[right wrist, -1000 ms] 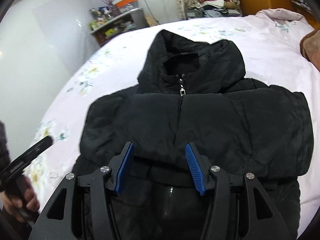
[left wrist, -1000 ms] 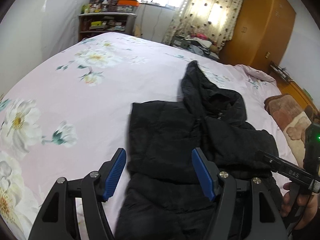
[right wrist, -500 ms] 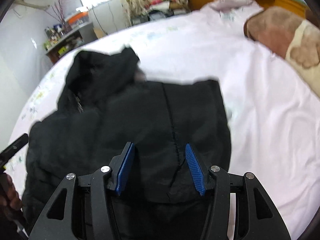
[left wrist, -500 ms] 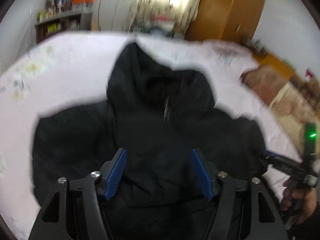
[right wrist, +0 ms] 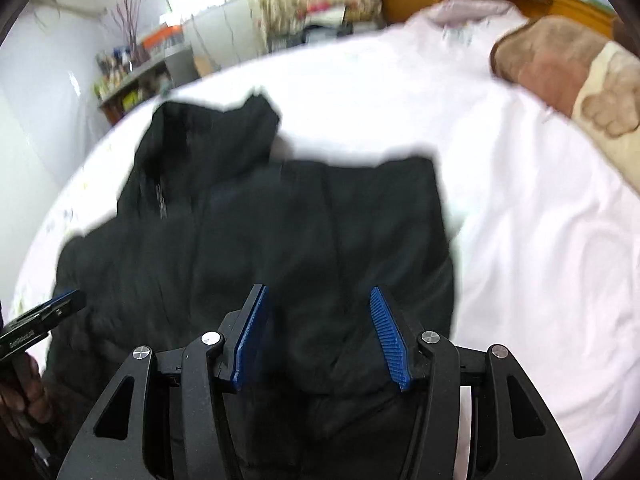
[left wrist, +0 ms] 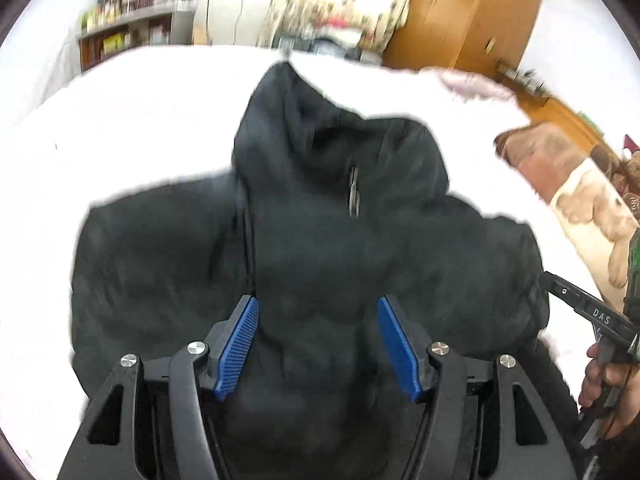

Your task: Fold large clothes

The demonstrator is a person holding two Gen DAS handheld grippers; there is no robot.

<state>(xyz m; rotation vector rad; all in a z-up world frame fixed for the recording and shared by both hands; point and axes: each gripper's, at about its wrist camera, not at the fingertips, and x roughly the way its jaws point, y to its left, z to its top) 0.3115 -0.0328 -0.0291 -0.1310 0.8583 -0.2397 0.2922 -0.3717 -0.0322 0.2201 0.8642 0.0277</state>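
A black hooded padded jacket (left wrist: pixel 320 248) lies front-up on the pink bed sheet (left wrist: pixel 120 120), hood pointing away, zipper pull at the neck. It also shows in the right wrist view (right wrist: pixel 280 248). My left gripper (left wrist: pixel 318 344) is open, hovering over the jacket's lower middle, nothing between its blue pads. My right gripper (right wrist: pixel 320 334) is open over the jacket's right part, empty. The right gripper shows at the right edge of the left wrist view (left wrist: pixel 588 316); the left gripper's tip shows at the left edge of the right wrist view (right wrist: pixel 44 316).
A brown and cream blanket (left wrist: pixel 576 188) lies at the bed's right side, also in the right wrist view (right wrist: pixel 568 72). A cluttered shelf (left wrist: pixel 132 32), curtained window and orange wardrobe (left wrist: pixel 468 12) stand beyond the bed.
Both views have swung: the left gripper moved right to centre over the jacket, the right gripper moved to the jacket's right part. Both stay open and empty.
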